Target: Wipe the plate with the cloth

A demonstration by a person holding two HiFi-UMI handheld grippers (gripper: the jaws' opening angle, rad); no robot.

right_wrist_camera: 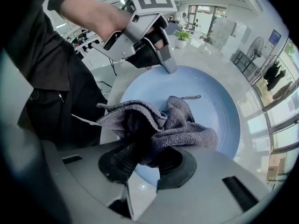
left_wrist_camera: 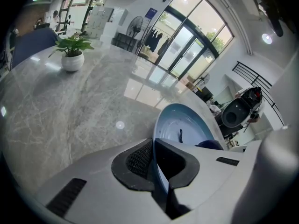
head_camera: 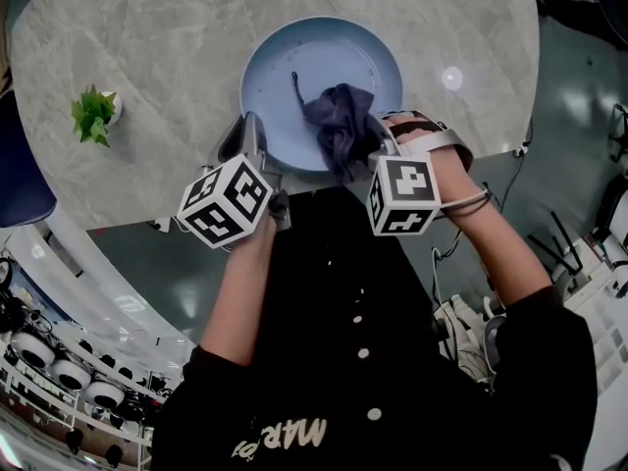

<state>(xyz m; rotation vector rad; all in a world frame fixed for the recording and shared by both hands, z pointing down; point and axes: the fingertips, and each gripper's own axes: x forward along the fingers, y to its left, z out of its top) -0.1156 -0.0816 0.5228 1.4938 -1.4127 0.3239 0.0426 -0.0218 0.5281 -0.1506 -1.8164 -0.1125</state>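
A light blue plate (head_camera: 294, 67) lies near the front edge of the round marble table (head_camera: 147, 47). My left gripper (head_camera: 257, 143) is shut on the plate's near left rim (left_wrist_camera: 158, 167), its jaws pinching the edge. A dark grey cloth (head_camera: 339, 118) lies bunched on the plate's near right part, and my right gripper (head_camera: 375, 137) is shut on the cloth (right_wrist_camera: 159, 125). In the right gripper view the cloth spreads over the plate (right_wrist_camera: 219, 106) with a thin loop trailing from it, and the left gripper (right_wrist_camera: 169, 64) shows at the plate's far rim.
A small potted plant (head_camera: 96, 114) stands on the table's left part, also in the left gripper view as the plant (left_wrist_camera: 72, 52). The table edge runs just under both grippers. Cables and equipment lie on the floor at the right.
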